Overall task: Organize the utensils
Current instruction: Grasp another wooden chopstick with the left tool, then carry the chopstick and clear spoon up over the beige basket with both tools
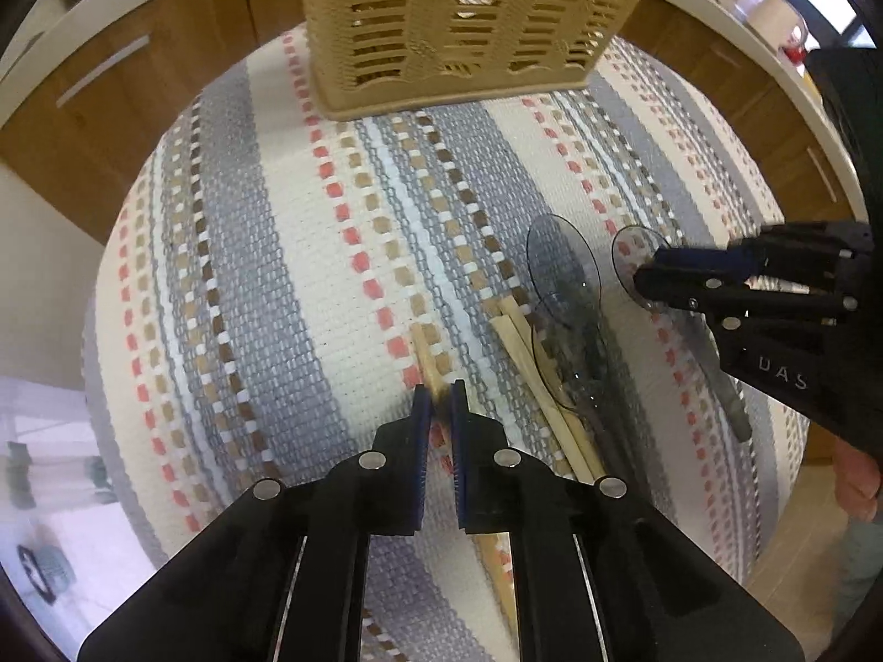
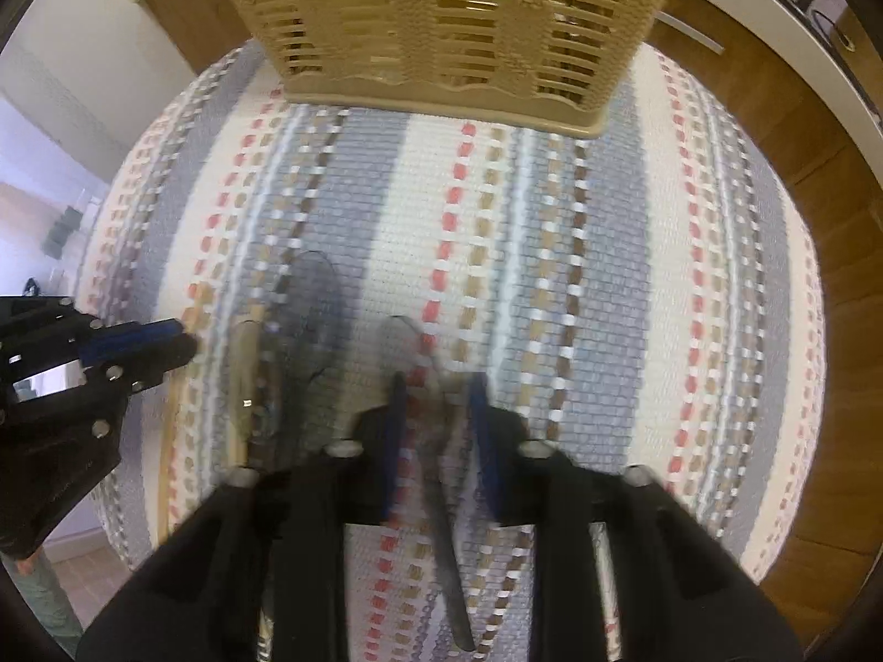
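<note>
Utensils lie on a striped woven placemat in front of a beige slotted plastic utensil basket, which stands upright at the mat's far edge. Left gripper, blue pads nearly together, pinches one wooden chopstick near its tip; the stick runs back under the gripper. Just right of it lie more wooden chopsticks, loosely bundled, touching two clear grey plastic spoons that overlap each other. Right gripper, pointing steeply down, is closed on the handle of another clear plastic spoon: bowl ahead of the pads, dark handle trailing back between the fingers. Right wrist view is motion-blurred, so exact pad contact is hard to read. Both grippers are near each other, not touching. Wooden cabinet fronts with bar handles sit behind the mat. Part of a person's hand shows at the right edge of the left wrist view.
</note>
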Demonstrator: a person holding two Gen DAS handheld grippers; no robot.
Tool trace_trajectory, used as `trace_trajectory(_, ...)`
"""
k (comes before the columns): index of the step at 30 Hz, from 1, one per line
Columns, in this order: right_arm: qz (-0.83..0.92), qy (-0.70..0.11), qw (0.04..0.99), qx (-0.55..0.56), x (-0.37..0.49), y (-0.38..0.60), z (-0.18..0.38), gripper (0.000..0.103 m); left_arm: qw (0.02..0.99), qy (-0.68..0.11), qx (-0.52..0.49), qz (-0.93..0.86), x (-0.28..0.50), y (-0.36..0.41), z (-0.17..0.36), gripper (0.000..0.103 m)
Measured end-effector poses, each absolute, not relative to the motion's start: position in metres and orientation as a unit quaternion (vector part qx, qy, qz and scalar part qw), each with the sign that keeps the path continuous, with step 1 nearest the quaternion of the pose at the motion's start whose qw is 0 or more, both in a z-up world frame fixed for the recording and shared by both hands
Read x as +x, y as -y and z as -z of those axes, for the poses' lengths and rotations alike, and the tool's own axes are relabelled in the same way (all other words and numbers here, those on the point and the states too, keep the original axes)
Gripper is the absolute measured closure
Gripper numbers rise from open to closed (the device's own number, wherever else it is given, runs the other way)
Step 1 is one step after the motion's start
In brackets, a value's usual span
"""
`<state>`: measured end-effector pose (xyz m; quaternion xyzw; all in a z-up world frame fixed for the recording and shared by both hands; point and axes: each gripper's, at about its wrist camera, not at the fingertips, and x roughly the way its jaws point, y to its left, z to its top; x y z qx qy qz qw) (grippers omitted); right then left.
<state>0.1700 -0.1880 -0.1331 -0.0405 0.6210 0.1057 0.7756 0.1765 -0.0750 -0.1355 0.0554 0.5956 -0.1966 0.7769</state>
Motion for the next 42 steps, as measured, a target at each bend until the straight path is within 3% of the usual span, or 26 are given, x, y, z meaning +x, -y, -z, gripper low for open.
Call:
trace_trajectory(5, -0.111, -0.610, 0.784, -0.035, 0.163, 0.193, 0.126, 0.101, 0.800, -0.569, 0.029, 0.190, 0.173, 0.068, 0.132, 0.101)
trace_trajectory(14, -0.143, -0.611, 0.779, -0.007, 0.157, 0.206, 0.120, 0.098, 0.815, -0.545, 0.001, 0.196, 0.166, 0.047, 0.115, 0.101)
trace_trajectory(16, -0.145, -0.606, 0.782, -0.024, 0.156, 0.202, 0.116, 0.086, 0.814, -0.546, 0.001, 0.198, 0.170, 0.044, 0.117, 0.101)
trace_trajectory(18, -0.152, -0.600, 0.785, -0.031, 0.156, 0.198, 0.112, 0.058, 0.813, -0.547, 0.001, 0.199, 0.169, 0.043, 0.120, 0.101)
trace_trajectory(20, -0.159, -0.587, 0.792, -0.046, 0.151, 0.194, 0.107, 0.050, 0.812, -0.547, -0.001, 0.201, 0.168, 0.043, 0.124, 0.101)
trace_trajectory(23, -0.141, -0.582, 0.795, -0.095, 0.146, 0.189, 0.109, 0.052, 0.812, -0.547, -0.001, 0.204, 0.167, 0.041, 0.125, 0.101)
trace_trajectory(25, -0.143, -0.588, 0.790, -0.099, 0.143, 0.183, 0.113, 0.056, 0.812, -0.546, -0.003, 0.206, 0.167, 0.041, 0.125, 0.101)
trace_trajectory(33, -0.138, -0.612, 0.773, -0.091, 0.155, 0.170, 0.135, 0.060, 0.815, -0.541, -0.004, 0.208, 0.166, 0.040, 0.124, 0.101)
trace_trajectory(37, -0.131, -0.610, 0.775, -0.104, 0.162, 0.161, 0.138, 0.072, 0.819, -0.535, -0.007, 0.207, 0.165, 0.035, 0.122, 0.101)
trace_trajectory(42, -0.139, -0.597, 0.783, -0.102, 0.158, 0.166, 0.135, 0.073, 0.829, -0.520, -0.012, 0.205, 0.164, 0.032, 0.111, 0.101)
